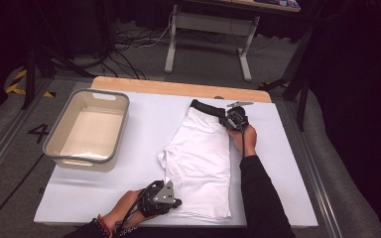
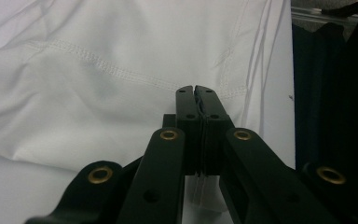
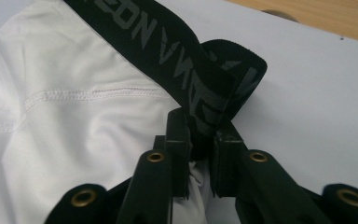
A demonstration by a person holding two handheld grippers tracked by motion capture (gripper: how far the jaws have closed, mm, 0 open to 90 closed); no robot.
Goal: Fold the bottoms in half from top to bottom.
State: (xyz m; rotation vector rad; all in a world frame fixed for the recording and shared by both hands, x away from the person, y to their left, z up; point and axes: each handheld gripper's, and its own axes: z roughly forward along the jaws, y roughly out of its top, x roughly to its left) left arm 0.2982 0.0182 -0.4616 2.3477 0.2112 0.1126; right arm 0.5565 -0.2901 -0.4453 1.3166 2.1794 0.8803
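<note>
- The white stretch-fabric shorts with a black elastic waistband (image 1: 201, 153) lie flat on the white table cover (image 1: 144, 124), right of the table's middle.
- Their long axis runs from the near edge to the far edge, leaning slightly rightward as it goes; the black waistband (image 1: 207, 107) is the far end and the leg hems are the near end.
- The fabric is folded lengthwise, with one leg flap jutting out to the left at about mid-length.
- In the right gripper view the waistband (image 3: 186, 65) carries grey lettering, and its corner is curled over on itself.
- The right gripper (image 1: 236, 119) sits at the waistband's right corner; its jaws pinch the curled band (image 3: 203, 123) between them.
- The right forearm in a dark sleeve reaches up from the bottom edge along the shorts' right side, hand bare at the wrist.
- The left gripper (image 1: 171, 198) rests at the near left hem, pointing right across the table; its jaws are pressed together (image 2: 196, 100) on the hem of the white cloth.
- The left hand comes in low from the bottom edge, wrist turned inward.
- A grey rectangular plastic tub (image 1: 87, 130) stands well apart at the table's left.
</note>
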